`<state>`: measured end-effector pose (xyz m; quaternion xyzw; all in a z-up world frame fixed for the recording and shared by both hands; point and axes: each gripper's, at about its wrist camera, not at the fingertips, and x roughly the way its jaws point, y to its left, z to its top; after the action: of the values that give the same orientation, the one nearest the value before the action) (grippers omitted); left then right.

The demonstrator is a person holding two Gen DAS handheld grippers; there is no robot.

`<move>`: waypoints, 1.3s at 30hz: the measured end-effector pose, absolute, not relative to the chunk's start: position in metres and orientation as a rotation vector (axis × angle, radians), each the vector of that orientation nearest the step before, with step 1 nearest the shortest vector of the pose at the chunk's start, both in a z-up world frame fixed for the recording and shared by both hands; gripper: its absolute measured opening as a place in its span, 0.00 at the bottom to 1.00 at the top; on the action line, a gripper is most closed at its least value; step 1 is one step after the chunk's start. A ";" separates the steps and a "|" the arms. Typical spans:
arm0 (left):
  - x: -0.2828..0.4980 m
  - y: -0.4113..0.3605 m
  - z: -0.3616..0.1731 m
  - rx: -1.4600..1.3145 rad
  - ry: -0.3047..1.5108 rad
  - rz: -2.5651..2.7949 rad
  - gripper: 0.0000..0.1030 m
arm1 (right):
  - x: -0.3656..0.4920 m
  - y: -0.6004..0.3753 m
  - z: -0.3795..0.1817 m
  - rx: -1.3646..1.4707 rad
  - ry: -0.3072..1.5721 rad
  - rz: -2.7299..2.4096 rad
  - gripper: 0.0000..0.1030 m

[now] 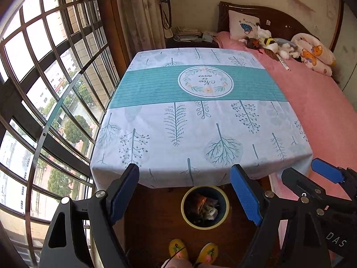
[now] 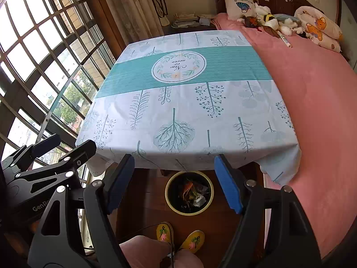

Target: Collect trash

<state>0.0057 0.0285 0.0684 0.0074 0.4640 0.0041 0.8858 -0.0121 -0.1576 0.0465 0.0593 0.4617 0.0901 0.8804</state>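
Looking down past both tools, we see a table under a pale cloth printed with teal trees, a teal band across it and a round emblem in the middle. The cloth hangs over the near edge, and the top carries nothing else.

Our left gripper hangs above the floor in front of the table, its blue-padded jaws spread wide and gripping nothing. Our right gripper sits just beside it at much the same height, jaws also wide and empty.

Between each pair of fingers we see the bin, a round dark pail with a pale yellow rim, standing on the dark wooden floor just below the table's near edge. The trash lies inside it: crumpled scraps, orange, brown and whitish, though we cannot make out what each piece is.

Near the bottom edge are our feet in yellow slippers, close to the bin.

A bed with a pink cover touches the table's right side; a pillow, soft toys and a rolled blanket lie at its dark headboard. A large gridded window fills the left wall, with trees and buildings outside, and a curtain hangs at its far end.
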 end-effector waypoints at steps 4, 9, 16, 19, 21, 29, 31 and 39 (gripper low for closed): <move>0.006 0.028 0.069 0.014 0.965 0.009 0.82 | -0.010 -0.157 0.046 0.125 0.963 0.191 0.70; 0.009 0.029 0.068 0.014 0.968 0.013 0.82 | -0.006 -0.155 0.047 0.121 0.962 0.198 0.70; 0.012 0.028 0.067 0.012 0.968 0.027 0.82 | -0.005 -0.153 0.046 0.122 0.962 0.202 0.70; 0.011 0.028 0.065 0.007 0.971 0.033 0.82 | -0.003 -0.153 0.046 0.116 0.962 0.213 0.70; 0.012 0.029 0.064 0.005 0.971 0.038 0.82 | -0.002 -0.154 0.045 0.111 0.962 0.222 0.70; 0.011 0.026 0.062 0.005 0.978 0.050 0.82 | 0.000 -0.158 0.040 0.112 0.968 0.238 0.70; 0.012 0.026 0.062 0.007 0.978 0.051 0.82 | 0.000 -0.158 0.040 0.114 0.969 0.238 0.70; 0.011 0.025 0.062 0.011 0.973 0.051 0.82 | 0.000 -0.158 0.039 0.115 0.967 0.239 0.70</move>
<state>0.0112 0.0251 0.0619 0.0055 0.4673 0.0246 0.8837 0.0003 -0.1585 0.0394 0.0553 0.4634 0.1147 0.8770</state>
